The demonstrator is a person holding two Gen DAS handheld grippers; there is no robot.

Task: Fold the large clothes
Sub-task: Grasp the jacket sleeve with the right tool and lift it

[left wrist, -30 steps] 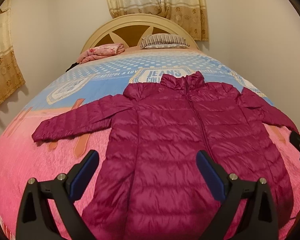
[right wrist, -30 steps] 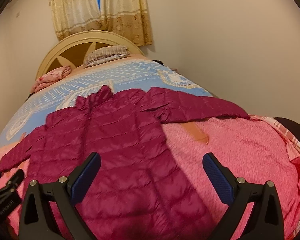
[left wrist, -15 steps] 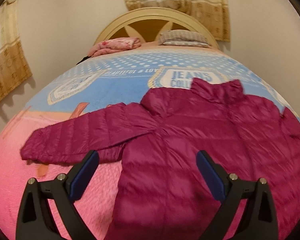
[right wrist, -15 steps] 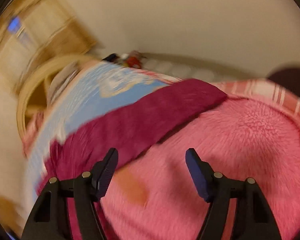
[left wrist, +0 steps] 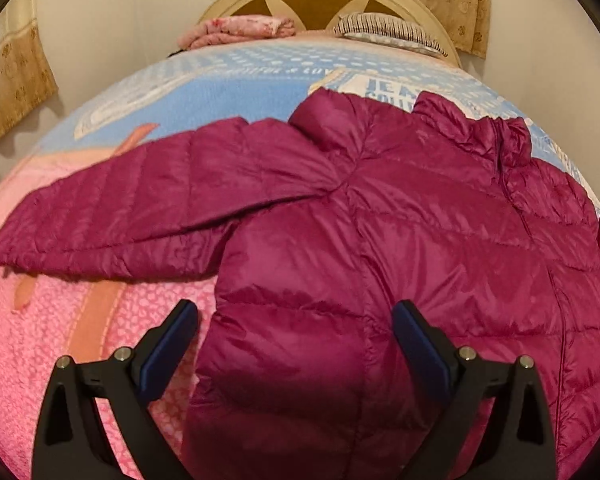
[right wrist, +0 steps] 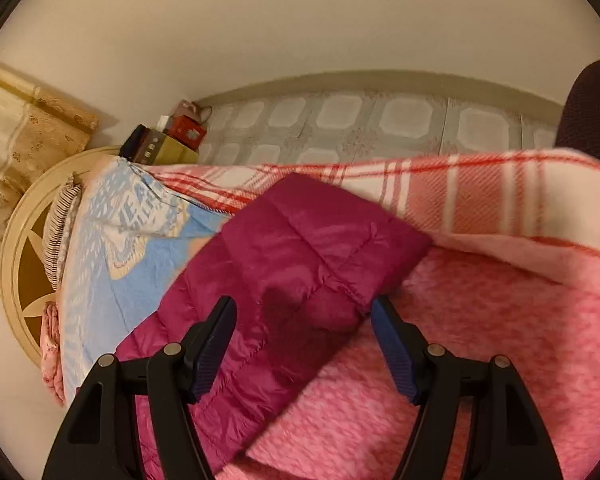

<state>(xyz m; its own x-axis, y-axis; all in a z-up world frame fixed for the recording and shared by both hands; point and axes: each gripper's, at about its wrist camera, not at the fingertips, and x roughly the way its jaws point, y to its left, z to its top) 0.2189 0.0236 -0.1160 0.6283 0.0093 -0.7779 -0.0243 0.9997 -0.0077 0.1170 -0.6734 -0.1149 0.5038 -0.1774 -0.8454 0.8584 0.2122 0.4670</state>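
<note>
I had swung my right hand-held gripper (right wrist: 302, 342) out over the jacket's (left wrist: 380, 240) right cuff (right wrist: 340, 248) on the bed (left wrist: 80, 320), jaws narrowed but not pinching; the left hand-held gripper (left wrist: 296, 344) hovered spread over the side seam, so folding could start.

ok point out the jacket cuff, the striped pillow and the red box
jacket cuff (right wrist: 364, 240), right wrist view, quilted end of the sleeve
striped pillow (left wrist: 384, 26), left wrist view, its striped top
red box (right wrist: 188, 133), right wrist view, its front face

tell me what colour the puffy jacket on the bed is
Magenta jacket, clearest in the left wrist view.
</note>
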